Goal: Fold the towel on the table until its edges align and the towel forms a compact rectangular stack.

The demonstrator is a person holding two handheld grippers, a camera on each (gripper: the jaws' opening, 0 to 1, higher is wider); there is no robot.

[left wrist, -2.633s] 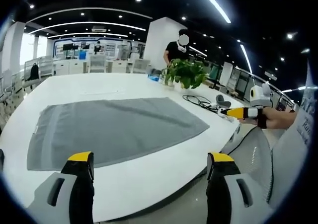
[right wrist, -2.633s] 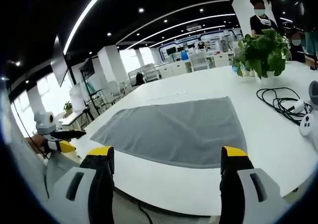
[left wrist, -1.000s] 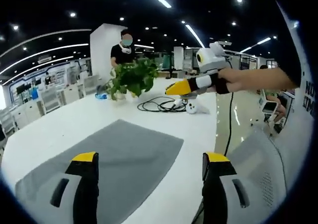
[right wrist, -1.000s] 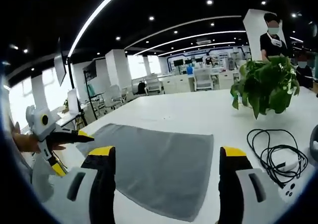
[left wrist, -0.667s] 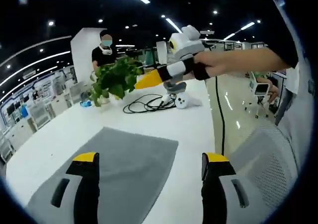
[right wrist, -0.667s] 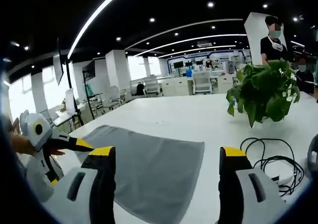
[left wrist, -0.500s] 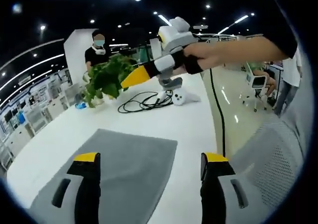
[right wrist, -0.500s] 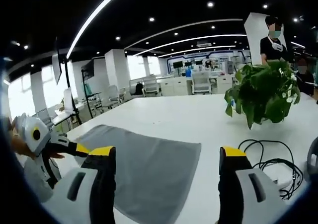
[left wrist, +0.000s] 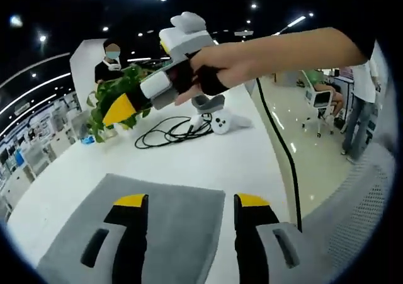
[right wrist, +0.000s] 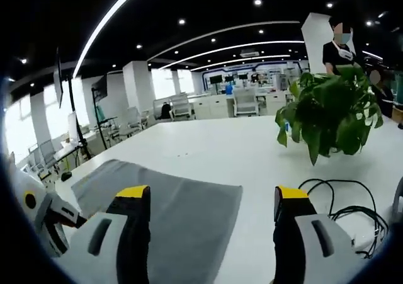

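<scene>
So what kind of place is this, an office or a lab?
Most likely a large open-plan office or showroom: a long white table with a potted plant, rows of desks and chairs behind, and strip lights across a dark ceiling.

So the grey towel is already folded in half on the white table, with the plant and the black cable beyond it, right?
Not quite: the towel is not folded yet. It lies spread flat in a single layer on the white table, as the right gripper view shows. The plant and black cable do sit beyond it.
</scene>
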